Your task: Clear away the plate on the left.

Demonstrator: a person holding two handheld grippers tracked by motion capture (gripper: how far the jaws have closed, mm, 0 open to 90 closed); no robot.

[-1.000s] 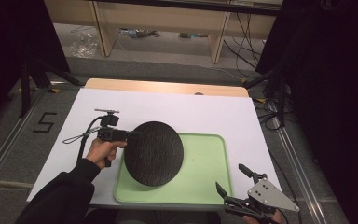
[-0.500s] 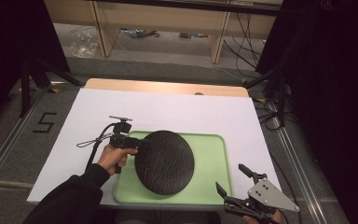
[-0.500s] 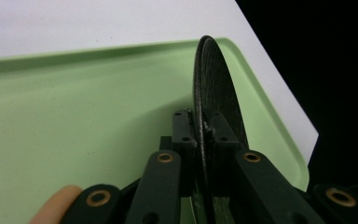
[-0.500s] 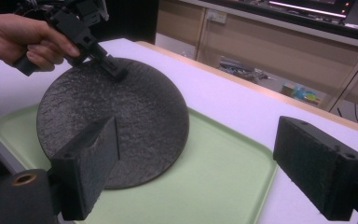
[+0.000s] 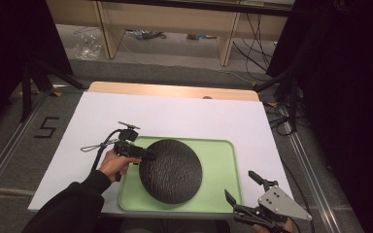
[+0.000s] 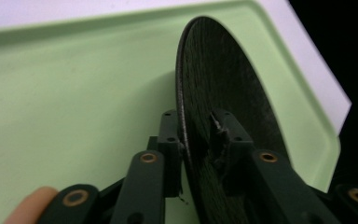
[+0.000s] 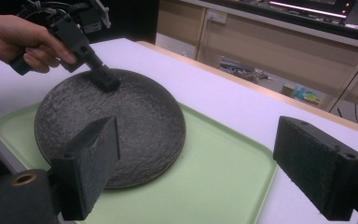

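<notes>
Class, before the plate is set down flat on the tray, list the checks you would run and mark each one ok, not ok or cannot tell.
1. Left gripper clamped on the rim of the black plate: ok.
2. Plate above the green tray: ok.
3. Plate lying flat: not ok, it is tilted.
4. Right gripper apart from the plate, jaws open: ok.
5. Tray floor beneath the plate bare: cannot tell, partly hidden.
</notes>
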